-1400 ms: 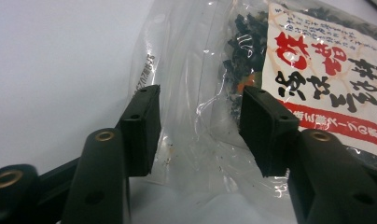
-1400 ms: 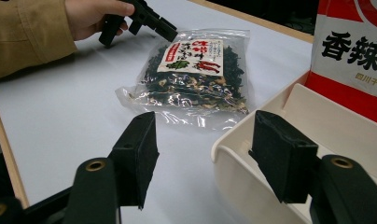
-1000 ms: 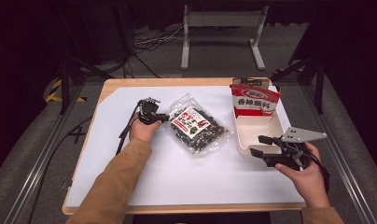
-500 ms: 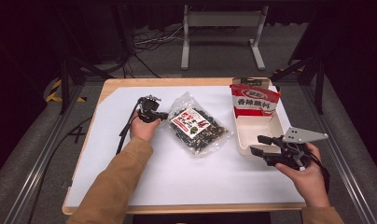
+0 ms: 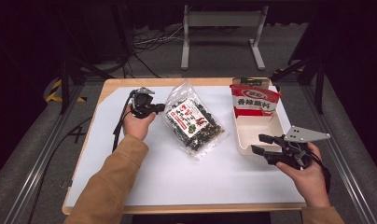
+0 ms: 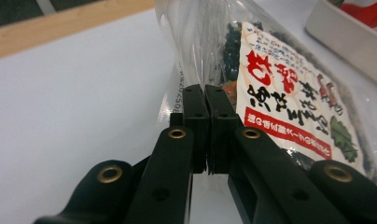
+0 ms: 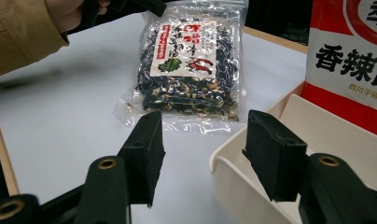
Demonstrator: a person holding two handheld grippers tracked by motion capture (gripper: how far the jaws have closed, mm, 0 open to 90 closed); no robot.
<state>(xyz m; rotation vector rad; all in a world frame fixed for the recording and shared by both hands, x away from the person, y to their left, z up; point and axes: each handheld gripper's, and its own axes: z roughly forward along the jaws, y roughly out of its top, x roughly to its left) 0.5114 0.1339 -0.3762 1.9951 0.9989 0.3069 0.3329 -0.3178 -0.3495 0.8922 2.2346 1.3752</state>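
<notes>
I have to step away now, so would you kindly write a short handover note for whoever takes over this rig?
Left gripper: shut on the edge of the clear snack bag, its jaws having just closed; the bag's near corner looks lifted, and the rest lies on the white table.
Right gripper: open, holding nothing, poised at the near rim of the cream tray.
The red packet already stands at the tray's far end.
Done: bag gripped.
Left, most likely: carry the bag across and set it in the tray beside the red packet, then release.
</notes>
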